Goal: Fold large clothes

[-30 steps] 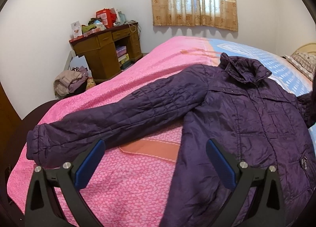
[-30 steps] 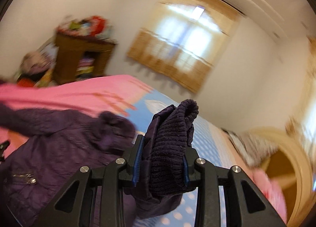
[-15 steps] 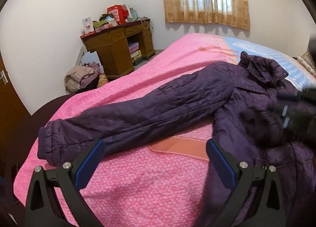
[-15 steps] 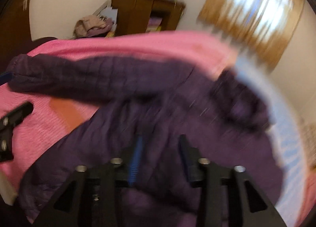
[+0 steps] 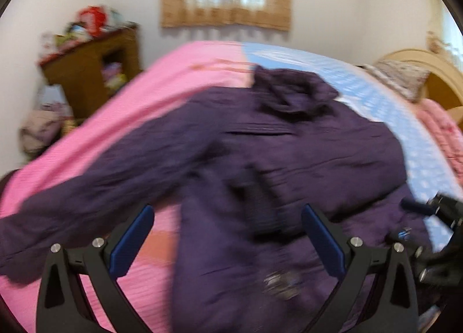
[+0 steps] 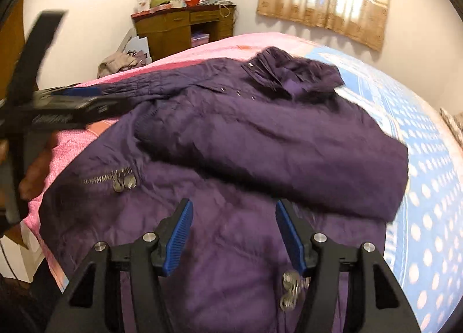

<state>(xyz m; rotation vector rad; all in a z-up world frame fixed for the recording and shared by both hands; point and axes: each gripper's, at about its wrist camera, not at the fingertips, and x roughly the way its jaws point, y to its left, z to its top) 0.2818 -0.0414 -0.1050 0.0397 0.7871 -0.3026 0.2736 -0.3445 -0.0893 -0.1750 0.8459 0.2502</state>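
Observation:
A purple quilted jacket (image 6: pixel 231 136) lies front up on the bed (image 6: pixel 428 159). Its one sleeve (image 6: pixel 289 156) is folded across the chest, with the dark knit cuff (image 5: pixel 260 211) near the middle. The other sleeve (image 5: pixel 95 188) stretches out left over the pink cover. My right gripper (image 6: pixel 233 208) hovers low over the jacket's lower front, its jaws opening with nothing between them. It also shows at the right edge of the left wrist view, right gripper (image 5: pixel 405 218). My left gripper (image 5: pixel 225 217) is open above the jacket body, pads clear of cloth. A hand (image 6: pixel 34 171) carries the left gripper (image 6: pixel 86 98).
A cluttered wooden desk (image 6: pixel 179 32) stands against the far wall, with a heap of clothes (image 6: pixel 115 64) beside it. A curtained window (image 5: pixel 225 0) is behind the bed. The headboard (image 5: pixel 419 64) and a pillow (image 5: pixel 399 75) are at the right.
My right gripper came down with the cuff, let it go across the jacket's front and spread its jaws. The left gripper swung right, from the outstretched sleeve toward the body.

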